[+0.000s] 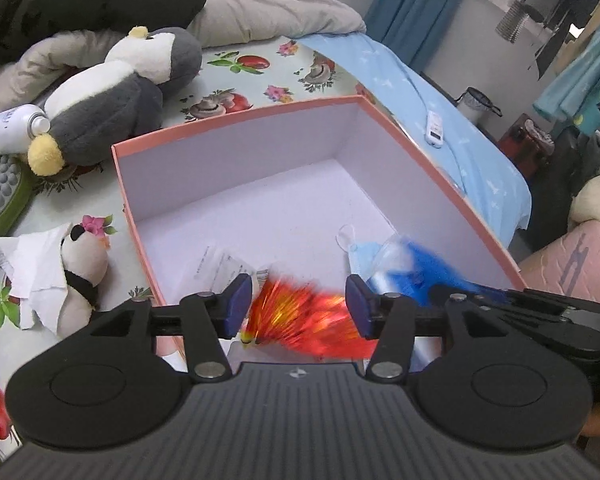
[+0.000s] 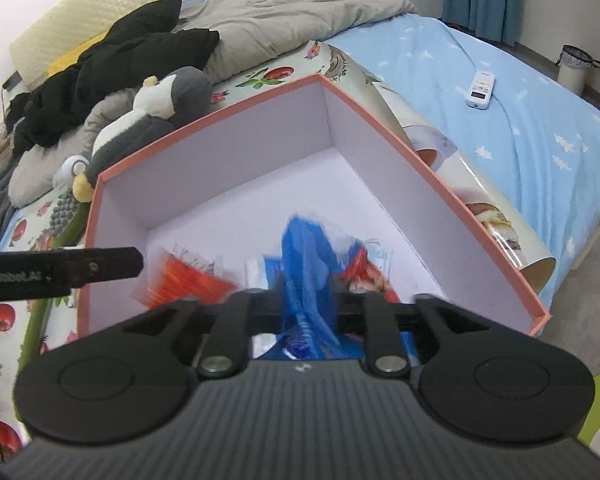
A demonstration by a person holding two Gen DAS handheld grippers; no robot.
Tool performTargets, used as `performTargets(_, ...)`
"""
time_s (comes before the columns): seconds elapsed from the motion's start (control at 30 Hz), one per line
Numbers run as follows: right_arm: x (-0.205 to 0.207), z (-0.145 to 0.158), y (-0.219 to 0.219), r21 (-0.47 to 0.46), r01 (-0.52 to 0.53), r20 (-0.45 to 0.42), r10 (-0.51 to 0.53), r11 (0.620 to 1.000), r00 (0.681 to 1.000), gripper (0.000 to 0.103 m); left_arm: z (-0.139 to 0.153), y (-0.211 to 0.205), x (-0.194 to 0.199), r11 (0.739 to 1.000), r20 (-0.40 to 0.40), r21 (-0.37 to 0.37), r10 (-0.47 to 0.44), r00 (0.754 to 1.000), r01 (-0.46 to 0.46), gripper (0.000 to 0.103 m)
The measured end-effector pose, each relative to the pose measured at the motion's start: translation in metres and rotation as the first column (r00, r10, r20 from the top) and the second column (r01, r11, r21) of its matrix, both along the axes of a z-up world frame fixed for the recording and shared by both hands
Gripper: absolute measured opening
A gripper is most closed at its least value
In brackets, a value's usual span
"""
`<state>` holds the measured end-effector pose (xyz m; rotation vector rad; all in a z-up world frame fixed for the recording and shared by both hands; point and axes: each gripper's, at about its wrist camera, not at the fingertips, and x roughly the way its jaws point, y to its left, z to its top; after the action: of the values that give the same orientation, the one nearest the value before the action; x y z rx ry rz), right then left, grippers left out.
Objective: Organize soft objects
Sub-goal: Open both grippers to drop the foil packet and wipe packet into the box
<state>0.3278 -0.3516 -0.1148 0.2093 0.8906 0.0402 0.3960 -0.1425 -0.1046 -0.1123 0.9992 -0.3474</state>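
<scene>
Release into the pink box [image 1: 440, 168] is judged the step in hand: 2 shiny pom-poms are being dropped there. The left gripper [image 1: 296, 306] is spread, its pads clear of the red pom-pom [image 1: 312, 320], which is blurred between them above the near wall. The right gripper [image 2: 308, 308] is parted too; whether the blue pom-pom [image 2: 306, 264] is pinched cannot be told. Next, both claws should be lifted clear and the penguin plush [image 1: 116, 96] or panda plush [image 1: 82, 264] fetched from the bed.
</scene>
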Motion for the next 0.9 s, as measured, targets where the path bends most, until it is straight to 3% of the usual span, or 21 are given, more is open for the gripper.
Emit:
performTargets(0.03, -0.001, 0.001, 0.000, -0.004, 0.008, 0.000, -0.008, 1.000, 1.000, 0.049, 0.002, 0.001, -0.001, 1.000, 0.005, 0.000, 0.001, 1.000, -0.001, 0.058)
performTargets(0.33, -0.036, 0.031, 0.005, 0.002, 0.005, 0.076, -0.005, 1.000, 0.997, 0.048, 0.039, 0.016, -0.044, 1.000, 0.086, -0.013, 0.002, 0.996, 0.000, 0.058)
performTargets(0.6, -0.091, 0.065, 0.024, -0.005, -0.002, 0.162, 0.002, 1.000, 0.987, 0.048, 0.077, 0.036, -0.116, 1.000, 0.177, -0.029, 0.014, 0.984, -0.009, 0.058)
performTargets(0.9, -0.152, 0.090, 0.049, -0.026, -0.030, 0.230, 0.035, 0.999, 0.973, 0.048, 0.102, 0.054, -0.202, 0.999, 0.251, -0.036, 0.012, 0.968, -0.003, 0.058)
